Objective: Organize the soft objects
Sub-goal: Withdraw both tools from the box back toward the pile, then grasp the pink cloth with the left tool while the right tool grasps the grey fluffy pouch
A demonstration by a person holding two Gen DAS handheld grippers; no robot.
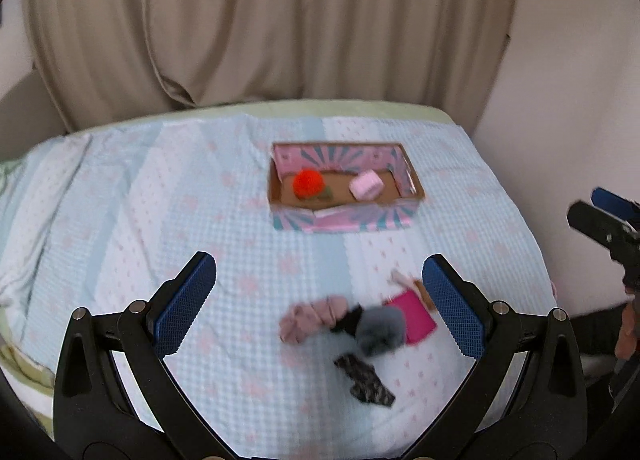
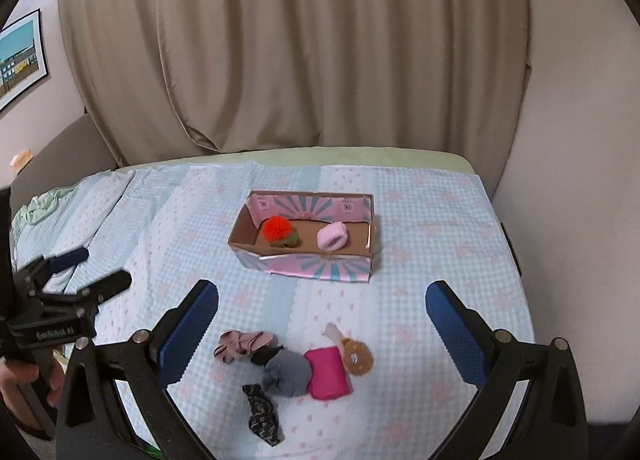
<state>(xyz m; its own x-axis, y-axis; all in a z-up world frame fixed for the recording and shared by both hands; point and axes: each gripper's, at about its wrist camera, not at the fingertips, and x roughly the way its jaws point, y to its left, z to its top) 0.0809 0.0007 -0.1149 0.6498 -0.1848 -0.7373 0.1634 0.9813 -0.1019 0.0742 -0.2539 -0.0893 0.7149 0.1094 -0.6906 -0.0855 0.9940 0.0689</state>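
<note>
A pink-and-teal cardboard box (image 1: 344, 221) (image 2: 320, 266) sits mid-bed, holding a red-orange pompom (image 1: 307, 182) (image 2: 277, 229) and a pale pink soft piece (image 1: 366, 185) (image 2: 332, 236). Nearer lies a pile: a dusty pink scrunchie (image 1: 312, 316) (image 2: 244, 342), a grey fluffy ball (image 1: 380, 330) (image 2: 288, 374), a magenta pad (image 1: 416, 316) (image 2: 328, 374), a dark patterned scrunchie (image 1: 366, 382) (image 2: 262, 414) and a tan ring toy (image 2: 356, 358). My left gripper (image 1: 320, 306) (image 2: 92, 270) hovers open above the pile. My right gripper (image 2: 322, 336) (image 1: 596, 204) is open too, nothing between its fingers.
A light blue quilted cover (image 1: 160, 200) (image 2: 440, 228) spreads over the bed, with beige curtains (image 1: 260, 20) behind and a wall at right. A framed picture (image 2: 20, 60) hangs at left. A person's hand (image 2: 16, 380) grips the left tool's handle.
</note>
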